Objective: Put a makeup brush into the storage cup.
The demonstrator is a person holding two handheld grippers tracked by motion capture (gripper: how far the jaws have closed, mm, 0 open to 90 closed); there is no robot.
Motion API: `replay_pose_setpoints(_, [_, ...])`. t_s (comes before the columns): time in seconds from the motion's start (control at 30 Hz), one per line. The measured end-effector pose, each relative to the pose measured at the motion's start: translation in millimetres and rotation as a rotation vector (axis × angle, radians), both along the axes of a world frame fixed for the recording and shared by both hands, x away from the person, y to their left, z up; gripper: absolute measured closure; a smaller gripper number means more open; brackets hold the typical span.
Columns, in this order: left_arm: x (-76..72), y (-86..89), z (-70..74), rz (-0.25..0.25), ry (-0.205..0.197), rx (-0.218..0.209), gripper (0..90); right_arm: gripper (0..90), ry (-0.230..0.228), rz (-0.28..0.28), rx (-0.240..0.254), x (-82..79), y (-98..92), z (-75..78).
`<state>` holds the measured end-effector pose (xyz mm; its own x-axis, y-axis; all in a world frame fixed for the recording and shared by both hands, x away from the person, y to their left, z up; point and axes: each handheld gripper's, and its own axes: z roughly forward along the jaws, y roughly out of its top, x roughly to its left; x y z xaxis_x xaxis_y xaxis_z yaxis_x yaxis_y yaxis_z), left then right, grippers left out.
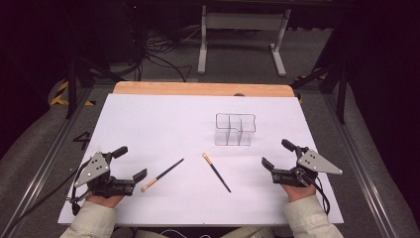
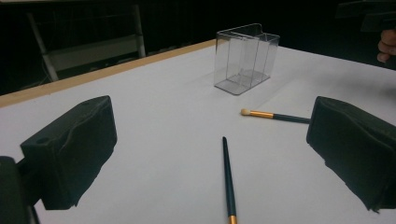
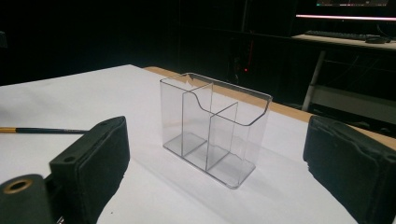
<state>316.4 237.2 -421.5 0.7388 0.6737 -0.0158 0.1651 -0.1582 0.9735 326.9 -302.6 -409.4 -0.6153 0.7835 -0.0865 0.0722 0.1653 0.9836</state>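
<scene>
A clear plastic organizer [image 1: 235,130] with several compartments stands empty, right of the sheet's centre. Two dark-handled brushes lie in front of it. The left brush [image 1: 162,175] has its tip toward me, and the right brush [image 1: 216,172] has its pale tip pointing away. My left gripper [image 1: 131,162] rests at the front left, open, just left of the left brush. At the front right, my right gripper [image 1: 277,154] is open and faces the organizer. The left gripper view has both brushes [image 2: 228,179] [image 2: 275,115] and the organizer [image 2: 245,58] beyond the open left gripper [image 2: 210,140]. In the right gripper view the organizer [image 3: 215,128] stands between wide-apart jaws.
A white sheet [image 1: 148,124] covers the table, with a wooden edge [image 1: 203,89] along the far side. Beyond it, cables and a metal stand [image 1: 242,39] are on the dark floor. A desk with a keyboard [image 3: 345,35] stands far behind the organizer.
</scene>
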Motion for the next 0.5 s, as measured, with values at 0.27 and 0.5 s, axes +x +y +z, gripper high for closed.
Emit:
replay_pose_setpoints(0.27, [1.1, -0.8, 1.4, -0.009, 0.02, -0.009, 3.6, 8.0, -0.001, 0.004, -0.003, 0.4, 0.4, 0.5])
replay_pose_setpoints(0.5, [4.8, -6.1, 4.9, -0.015, 0.059, 0.02, 3.6, 8.0, 0.003, 0.007, -0.009, 0.9, 0.8, 0.0])
